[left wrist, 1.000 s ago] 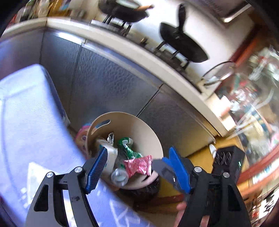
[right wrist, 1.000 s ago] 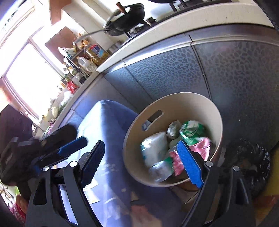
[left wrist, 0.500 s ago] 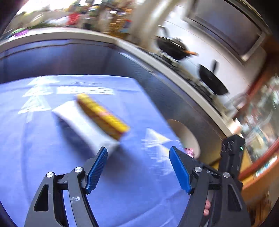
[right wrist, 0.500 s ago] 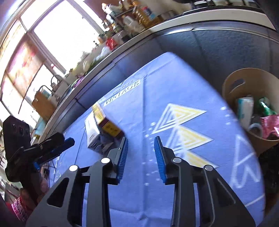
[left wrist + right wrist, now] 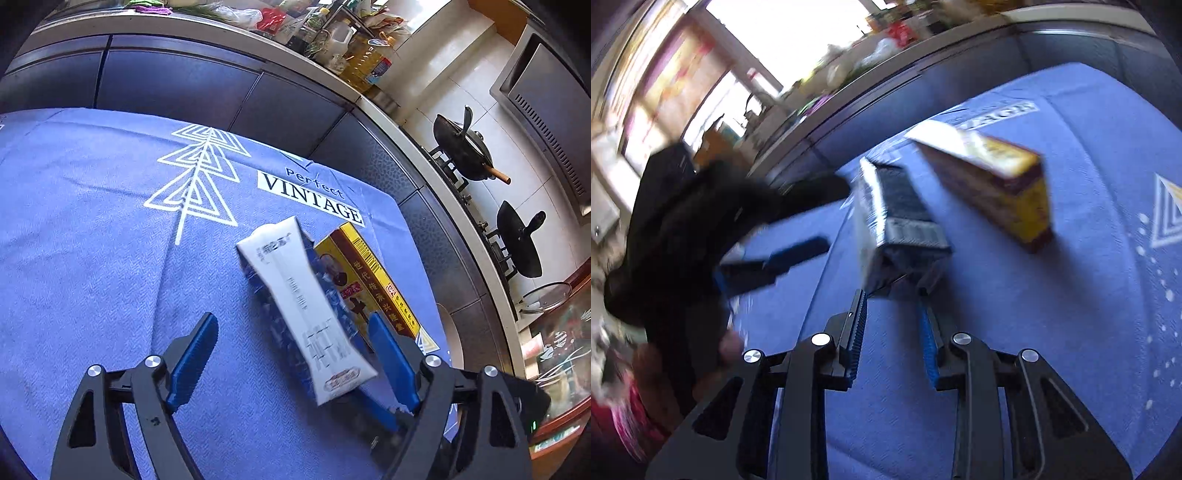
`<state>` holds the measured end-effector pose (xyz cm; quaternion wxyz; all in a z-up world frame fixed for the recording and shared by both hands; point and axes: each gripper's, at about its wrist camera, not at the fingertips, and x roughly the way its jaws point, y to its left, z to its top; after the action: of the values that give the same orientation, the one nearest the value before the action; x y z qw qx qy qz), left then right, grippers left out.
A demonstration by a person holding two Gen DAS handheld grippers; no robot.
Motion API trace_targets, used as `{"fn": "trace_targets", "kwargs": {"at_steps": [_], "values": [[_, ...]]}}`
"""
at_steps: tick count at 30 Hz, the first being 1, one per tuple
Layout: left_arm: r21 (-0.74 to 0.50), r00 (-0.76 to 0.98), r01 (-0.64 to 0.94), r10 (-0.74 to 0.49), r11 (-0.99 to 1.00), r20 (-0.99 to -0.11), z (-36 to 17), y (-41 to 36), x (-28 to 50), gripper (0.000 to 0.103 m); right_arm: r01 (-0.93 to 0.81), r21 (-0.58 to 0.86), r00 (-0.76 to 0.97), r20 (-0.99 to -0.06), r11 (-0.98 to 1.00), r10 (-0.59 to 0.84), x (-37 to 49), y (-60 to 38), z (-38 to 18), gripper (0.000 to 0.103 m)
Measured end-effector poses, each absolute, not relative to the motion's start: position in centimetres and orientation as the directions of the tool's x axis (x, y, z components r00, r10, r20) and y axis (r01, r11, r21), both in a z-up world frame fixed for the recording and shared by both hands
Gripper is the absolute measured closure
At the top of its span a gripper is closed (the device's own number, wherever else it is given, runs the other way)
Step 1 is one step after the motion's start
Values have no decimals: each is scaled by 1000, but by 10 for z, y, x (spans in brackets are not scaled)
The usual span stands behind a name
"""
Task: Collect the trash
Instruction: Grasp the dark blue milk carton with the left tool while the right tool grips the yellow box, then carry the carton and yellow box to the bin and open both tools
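A white-and-blue drink carton (image 5: pixel 303 295) lies on the blue tablecloth (image 5: pixel 92 240), and a yellow box (image 5: pixel 384 284) lies against its right side. My left gripper (image 5: pixel 291 317) straddles the carton's near end. Its jaws are opening and its pads stay off the carton. In the blurred right wrist view the carton (image 5: pixel 897 221) and the yellow box (image 5: pixel 1004 184) lie just ahead. My right gripper (image 5: pixel 892 297) has only a narrow gap, with nothing between its fingers and its tips at the carton's near end. The left gripper (image 5: pixel 783 254) shows there as a dark blur at the left.
A beige bin's rim (image 5: pixel 448 332) peeks past the table's right edge. Dark cabinet fronts (image 5: pixel 184 85) run behind the table under a counter crowded with bottles (image 5: pixel 343 40). Two black pans (image 5: pixel 461 147) sit on the stove at the right. A person's hand (image 5: pixel 727 347) holds the left gripper.
Both cameras swung away from the trash-filled bin to the table, and the carton and yellow box came close. The right jaws narrowed from wide apart. The left jaws spread a little.
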<state>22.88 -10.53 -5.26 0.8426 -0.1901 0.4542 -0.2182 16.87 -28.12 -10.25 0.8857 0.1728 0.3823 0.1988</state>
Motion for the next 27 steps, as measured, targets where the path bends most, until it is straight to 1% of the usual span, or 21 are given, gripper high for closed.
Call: {"fn": "trace_targets", "kwargs": {"at_steps": [1, 2, 4, 6, 8, 12, 13, 15, 16, 17, 18, 19, 20, 22, 24, 27], "values": [[-502, 497, 200, -529, 841, -688, -52, -109, 231, 19, -225, 458, 636, -600, 860, 486, 164, -281, -100, 69], [-483, 502, 202, -514, 852, -695, -51, -114, 232, 19, -213, 458, 652, -592, 863, 475, 160, -285, -97, 59], [-440, 517, 193, -472, 877, -714, -51, -120, 236, 19, -172, 425, 705, -578, 889, 412, 151, -298, -89, 47], [-396, 524, 180, -429, 900, -736, -54, -128, 241, 19, -123, 372, 754, -568, 920, 330, 142, -315, -80, 45], [-355, 517, 182, -396, 917, -758, -58, -139, 245, 18, -76, 336, 787, -558, 939, 263, 139, -327, -73, 33], [-286, 523, 182, -339, 941, -782, -65, -148, 241, 18, -22, 291, 806, -561, 956, 190, 148, -348, -65, 29], [-267, 527, 179, -322, 947, -787, -67, -148, 239, 18, -16, 277, 805, -566, 961, 177, 152, -353, -65, 27], [-228, 520, 180, -289, 957, -804, -75, -149, 237, 18, -16, 244, 792, -589, 970, 161, 169, -356, -67, 27], [-225, 521, 190, -293, 956, -802, -78, -148, 236, 18, -23, 229, 784, -600, 973, 160, 178, -355, -68, 27], [-219, 537, 199, -294, 955, -791, -78, -146, 233, 20, -31, 211, 777, -609, 977, 156, 186, -352, -69, 27], [-228, 535, 212, -308, 950, -787, -79, -145, 233, 24, -40, 196, 772, -617, 980, 154, 194, -349, -72, 27], [-250, 529, 232, -338, 940, -778, -79, -143, 232, 37, -51, 188, 764, -625, 981, 160, 203, -347, -74, 37], [-257, 530, 247, -353, 934, -771, -78, -141, 231, 46, -70, 190, 746, -642, 979, 178, 210, -345, -78, 65], [-255, 525, 284, -372, 924, -766, -78, -139, 229, 49, -84, 215, 730, -652, 973, 207, 215, -345, -84, 79], [-279, 504, 299, -399, 913, -766, -76, -136, 227, 50, -92, 276, 737, -627, 957, 252, 204, -349, -81, 80], [-351, 486, 320, -471, 880, -736, -66, -137, 222, 51, -65, 304, 785, -573, 950, 237, 178, -361, -70, 80]]}}
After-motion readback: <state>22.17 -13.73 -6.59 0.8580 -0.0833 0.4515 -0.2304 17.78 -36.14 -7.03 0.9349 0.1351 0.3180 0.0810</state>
